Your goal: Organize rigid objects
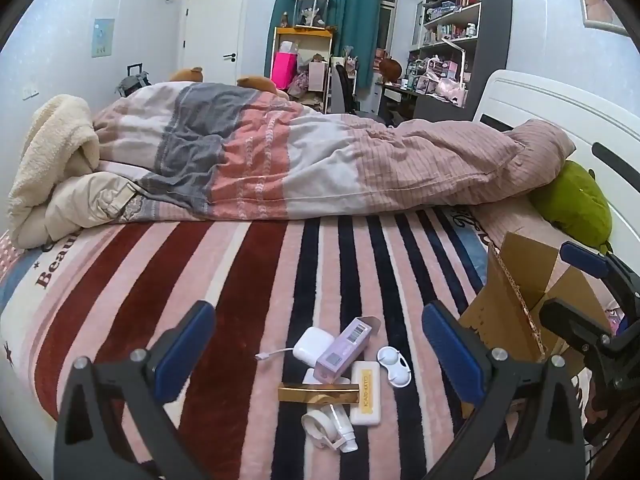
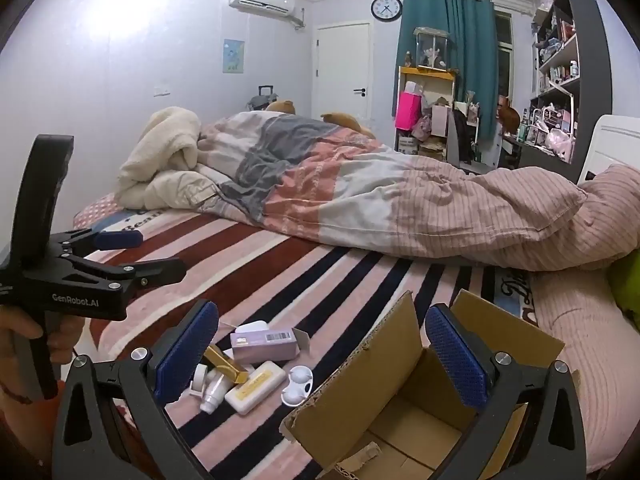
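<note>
A small pile lies on the striped blanket [image 1: 240, 280]: a purple box [image 1: 344, 346] [image 2: 266, 344], a gold bar [image 1: 320, 394] [image 2: 226, 364], a white soap case [image 1: 366, 392] [image 2: 256, 386], a white charger [image 1: 314, 342], a white lens case [image 1: 394, 366] [image 2: 296, 386], a tape roll [image 1: 318, 424] and a small white bottle [image 1: 342, 428] [image 2: 214, 394]. My left gripper [image 1: 316, 344] is open above the pile. My right gripper [image 2: 322, 350] is open over the left flap of an open, empty cardboard box [image 2: 400, 420] [image 1: 516, 312].
A rumpled duvet [image 1: 300, 160] and a cream blanket [image 1: 52, 152] cover the far half of the bed. A green plush [image 1: 572, 204] lies by the white headboard [image 1: 560, 112]. Shelves and a desk stand beyond the bed.
</note>
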`<state>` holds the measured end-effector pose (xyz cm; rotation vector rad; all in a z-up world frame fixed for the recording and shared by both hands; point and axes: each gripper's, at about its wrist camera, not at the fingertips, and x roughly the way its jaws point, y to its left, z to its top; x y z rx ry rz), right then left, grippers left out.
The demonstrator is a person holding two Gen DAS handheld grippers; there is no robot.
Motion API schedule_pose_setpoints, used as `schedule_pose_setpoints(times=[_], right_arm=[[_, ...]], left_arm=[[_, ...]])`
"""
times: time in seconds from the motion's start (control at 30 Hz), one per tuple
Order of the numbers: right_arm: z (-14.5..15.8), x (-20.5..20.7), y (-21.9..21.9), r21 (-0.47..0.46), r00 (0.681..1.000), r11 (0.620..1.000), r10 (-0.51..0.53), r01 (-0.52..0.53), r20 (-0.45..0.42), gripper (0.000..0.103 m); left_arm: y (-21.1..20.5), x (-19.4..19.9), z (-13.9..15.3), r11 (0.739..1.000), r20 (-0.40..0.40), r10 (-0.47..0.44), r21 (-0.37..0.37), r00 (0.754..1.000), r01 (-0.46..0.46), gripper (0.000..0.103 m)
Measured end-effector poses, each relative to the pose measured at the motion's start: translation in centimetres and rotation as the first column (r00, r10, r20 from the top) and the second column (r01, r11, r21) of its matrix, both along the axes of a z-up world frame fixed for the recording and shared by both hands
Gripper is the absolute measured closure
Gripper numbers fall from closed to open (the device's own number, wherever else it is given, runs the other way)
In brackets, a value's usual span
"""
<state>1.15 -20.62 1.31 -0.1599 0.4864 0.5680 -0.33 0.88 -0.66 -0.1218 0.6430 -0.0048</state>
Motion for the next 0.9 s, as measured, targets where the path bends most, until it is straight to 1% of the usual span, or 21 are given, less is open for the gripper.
schedule_pose_setpoints(times=[0.37, 0.9], right_arm=[[0.17, -0.5, -0.44, -0.001, 0.999, 0.999, -0.037, 0.037, 0.019, 0.0], [0.19, -0.59, -0.26, -0.003, 0.999, 1.0, -0.031, 0.031, 0.017, 0.0]], left_arm=[[-0.29, -0.19, 0.56, 1.0, 0.01, 0.008, 0.02, 1.0, -0.008, 0.001], [-0.13, -0.44, 0.85, 1.0, 0.023, 0.011, 0.023, 1.0, -0.011, 0.001]])
